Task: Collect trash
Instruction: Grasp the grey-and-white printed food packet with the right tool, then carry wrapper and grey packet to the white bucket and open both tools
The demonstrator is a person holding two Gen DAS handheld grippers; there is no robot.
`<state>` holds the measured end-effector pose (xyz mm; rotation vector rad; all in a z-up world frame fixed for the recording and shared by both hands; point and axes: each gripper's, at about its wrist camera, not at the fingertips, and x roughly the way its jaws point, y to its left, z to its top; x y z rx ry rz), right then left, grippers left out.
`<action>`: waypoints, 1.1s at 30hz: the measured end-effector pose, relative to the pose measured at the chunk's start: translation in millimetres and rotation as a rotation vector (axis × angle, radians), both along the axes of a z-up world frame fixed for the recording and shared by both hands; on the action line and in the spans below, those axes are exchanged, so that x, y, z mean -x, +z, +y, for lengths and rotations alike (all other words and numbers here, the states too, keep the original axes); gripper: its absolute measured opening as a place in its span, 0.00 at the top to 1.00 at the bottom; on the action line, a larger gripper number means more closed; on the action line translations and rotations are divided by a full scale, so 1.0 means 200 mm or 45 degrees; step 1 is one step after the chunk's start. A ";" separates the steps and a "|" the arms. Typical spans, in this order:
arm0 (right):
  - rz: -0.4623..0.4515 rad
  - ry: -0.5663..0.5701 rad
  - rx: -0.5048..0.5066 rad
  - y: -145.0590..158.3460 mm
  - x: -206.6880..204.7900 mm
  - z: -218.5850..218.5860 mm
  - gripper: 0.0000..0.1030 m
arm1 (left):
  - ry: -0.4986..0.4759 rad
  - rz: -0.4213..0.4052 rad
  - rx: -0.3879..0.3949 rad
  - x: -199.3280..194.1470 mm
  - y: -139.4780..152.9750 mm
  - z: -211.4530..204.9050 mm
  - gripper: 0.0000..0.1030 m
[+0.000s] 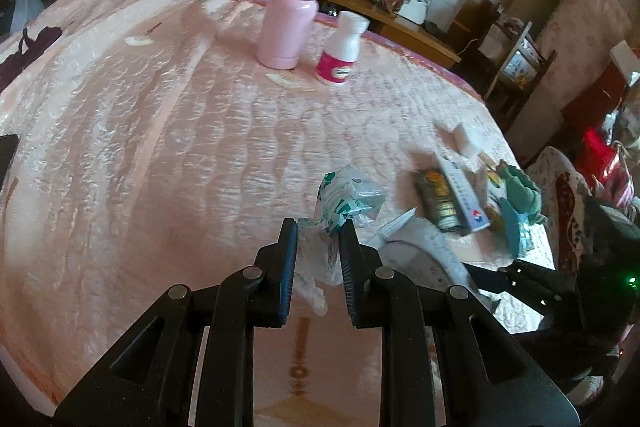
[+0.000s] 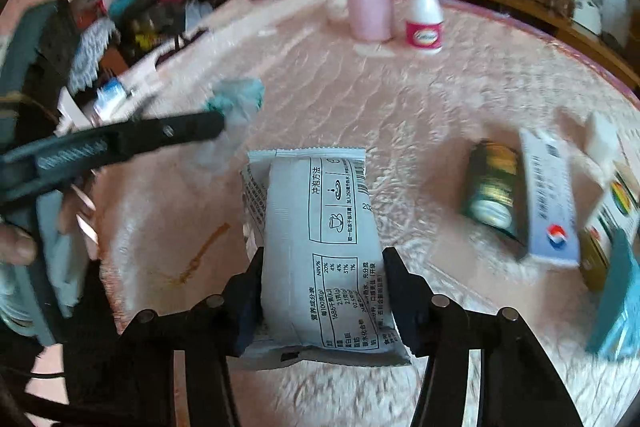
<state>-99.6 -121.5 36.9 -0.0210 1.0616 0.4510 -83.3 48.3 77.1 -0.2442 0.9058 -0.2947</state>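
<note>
While much of the right wrist view is smeared, we hold a grey sachet (image 2: pixel 320 251) clamped in our right gripper (image 2: pixel 324 267) above the pink quilted cover (image 1: pixel 160 147); its panel reads 冲泡方法 and NRV%. Our left gripper (image 1: pixel 318 231) pinches a crumpled green-and-white wrapper (image 1: pixel 344 199), print unreadable. Beyond stand a pink flask (image 1: pixel 288 15) and white bottle (image 1: pixel 342 49), label blurred.

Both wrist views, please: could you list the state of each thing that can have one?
left gripper: shut on crumpled plastic wrapper
right gripper: shut on grey sachet
pink flask: upright, capped
white bottle: upright, capped
dark can: lying on its side
blue-white box: lying flat, closed
</note>
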 end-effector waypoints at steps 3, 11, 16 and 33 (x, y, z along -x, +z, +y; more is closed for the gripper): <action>-0.037 -0.065 -0.035 0.07 0.07 -0.09 0.48 | -0.027 -0.013 0.001 0.03 0.02 -0.07 0.82; -0.144 -0.288 -0.042 0.26 0.25 -0.37 0.48 | -0.127 -0.057 -0.010 0.10 0.10 -0.36 0.82; -0.199 -0.383 -0.031 0.34 0.34 -0.52 0.48 | -0.192 -0.093 -0.026 0.16 0.16 -0.54 0.82; -0.348 -0.713 0.020 0.53 0.75 -1.13 0.48 | -0.468 -0.203 -0.055 0.34 0.29 -1.26 0.82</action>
